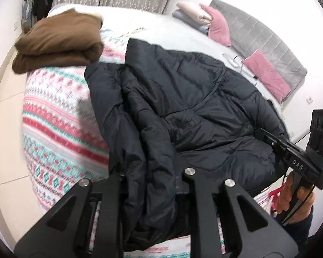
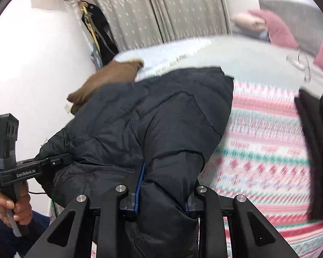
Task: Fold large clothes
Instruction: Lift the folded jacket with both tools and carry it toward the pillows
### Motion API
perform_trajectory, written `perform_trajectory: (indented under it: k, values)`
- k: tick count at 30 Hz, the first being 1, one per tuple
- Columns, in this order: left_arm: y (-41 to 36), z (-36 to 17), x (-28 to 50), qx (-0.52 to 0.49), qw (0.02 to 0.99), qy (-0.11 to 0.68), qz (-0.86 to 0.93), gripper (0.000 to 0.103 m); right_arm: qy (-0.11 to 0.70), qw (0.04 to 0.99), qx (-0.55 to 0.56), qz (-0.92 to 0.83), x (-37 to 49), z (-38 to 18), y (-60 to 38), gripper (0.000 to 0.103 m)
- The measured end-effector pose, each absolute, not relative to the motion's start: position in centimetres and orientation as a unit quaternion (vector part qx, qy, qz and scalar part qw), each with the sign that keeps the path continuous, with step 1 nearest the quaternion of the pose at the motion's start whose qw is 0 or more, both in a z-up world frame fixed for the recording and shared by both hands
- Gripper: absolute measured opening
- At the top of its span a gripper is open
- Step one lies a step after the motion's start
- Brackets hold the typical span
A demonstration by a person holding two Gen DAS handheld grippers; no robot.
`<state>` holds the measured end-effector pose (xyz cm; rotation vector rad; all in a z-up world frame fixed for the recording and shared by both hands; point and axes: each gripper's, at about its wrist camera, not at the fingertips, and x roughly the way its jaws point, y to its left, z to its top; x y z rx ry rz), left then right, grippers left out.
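A large black puffer jacket point(image 1: 193, 99) lies crumpled on a bed with a red, white and green patterned blanket point(image 1: 60, 111). My left gripper point(image 1: 152, 180) is shut on a thick fold of the jacket at its near edge. My right gripper point(image 2: 163, 195) is shut on another bunched part of the jacket point(image 2: 152, 120), which fills the gap between its blue-padded fingers. Each gripper shows in the other's view, the right one point(image 1: 267, 135) at the jacket's right side and the left one point(image 2: 62, 161) at its left side.
A folded brown garment point(image 1: 60, 40) sits at the bed's far left. Pink cushions point(image 1: 267, 73) and folded pale clothes point(image 1: 193, 15) lie by the grey headboard point(image 1: 260, 34). A dark garment point(image 2: 314, 146) lies on the blanket to the right. Grey curtains point(image 2: 161, 10) hang behind; tiled floor point(image 1: 4, 111) shows on the left.
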<state>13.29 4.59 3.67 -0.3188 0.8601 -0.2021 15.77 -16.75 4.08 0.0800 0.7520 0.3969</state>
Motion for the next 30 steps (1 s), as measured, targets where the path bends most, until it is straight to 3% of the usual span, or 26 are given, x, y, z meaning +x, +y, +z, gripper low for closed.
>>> perform_trajectory:
  k: [17, 24, 30]
  values:
    - [-7.7, 10.1, 18.6, -0.156, 0.909, 0.333, -0.195, 0.018, 0.259, 0.953, 0.072, 0.139, 16.8, 12.8, -30.1, 0.022]
    - [-17.7, 14.4, 20.6, -0.137, 0.91, 0.293, -0.26, 0.018, 0.184, 0.973, 0.091, 0.106, 16.0, 18.4, -40.5, 0.021]
    - [-28.3, 14.6, 22.8, -0.121, 0.893, 0.294, -0.32, 0.018, 0.132, 0.98, 0.139, 0.045, 13.8, 19.1, -52.0, 0.021]
